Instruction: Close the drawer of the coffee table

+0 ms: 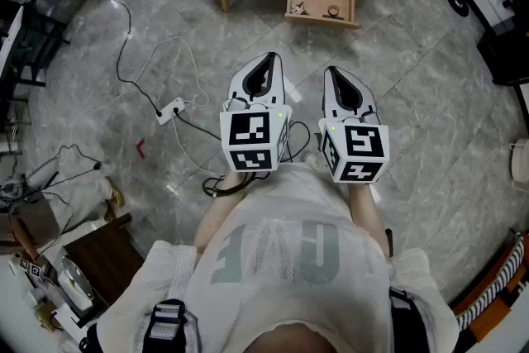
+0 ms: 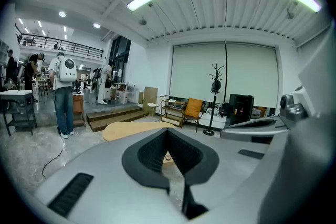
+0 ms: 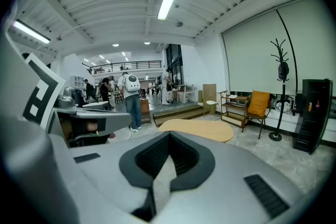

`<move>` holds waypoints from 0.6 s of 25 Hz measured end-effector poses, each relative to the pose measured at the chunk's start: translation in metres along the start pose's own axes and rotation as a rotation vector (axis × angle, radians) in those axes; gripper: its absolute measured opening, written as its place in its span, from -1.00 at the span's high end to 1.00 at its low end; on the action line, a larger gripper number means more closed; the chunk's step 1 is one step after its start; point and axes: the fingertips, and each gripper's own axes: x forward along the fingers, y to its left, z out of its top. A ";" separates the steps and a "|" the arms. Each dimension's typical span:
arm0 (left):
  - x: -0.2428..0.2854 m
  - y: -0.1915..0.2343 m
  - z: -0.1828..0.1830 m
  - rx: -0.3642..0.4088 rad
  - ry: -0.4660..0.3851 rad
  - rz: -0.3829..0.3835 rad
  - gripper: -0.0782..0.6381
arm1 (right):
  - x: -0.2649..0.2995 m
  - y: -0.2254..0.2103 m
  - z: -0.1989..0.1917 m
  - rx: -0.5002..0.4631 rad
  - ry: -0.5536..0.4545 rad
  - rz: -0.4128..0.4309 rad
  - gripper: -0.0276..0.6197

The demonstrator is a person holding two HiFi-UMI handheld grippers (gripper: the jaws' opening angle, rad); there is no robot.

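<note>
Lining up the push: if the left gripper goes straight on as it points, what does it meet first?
Likely the open drawer: it shows through the gap of the left gripper's jaws, with only floor between. Depth is unclear.

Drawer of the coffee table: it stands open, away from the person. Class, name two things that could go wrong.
Walking over, the person may trip on the cable or power strip on the floor. A hard shove from the shut left tongs or right tongs could jolt the small items in the drawer.
</note>
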 end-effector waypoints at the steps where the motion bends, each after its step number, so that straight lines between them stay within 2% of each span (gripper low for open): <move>1: 0.002 0.000 0.002 -0.001 -0.002 -0.001 0.76 | 0.002 -0.001 0.001 0.000 0.000 0.000 0.90; 11: 0.007 -0.001 -0.004 -0.006 0.010 -0.016 0.76 | 0.009 0.001 -0.005 0.008 0.017 0.007 0.90; 15: 0.009 0.007 -0.005 -0.017 0.007 -0.017 0.76 | 0.015 0.006 -0.006 0.041 0.014 0.026 0.90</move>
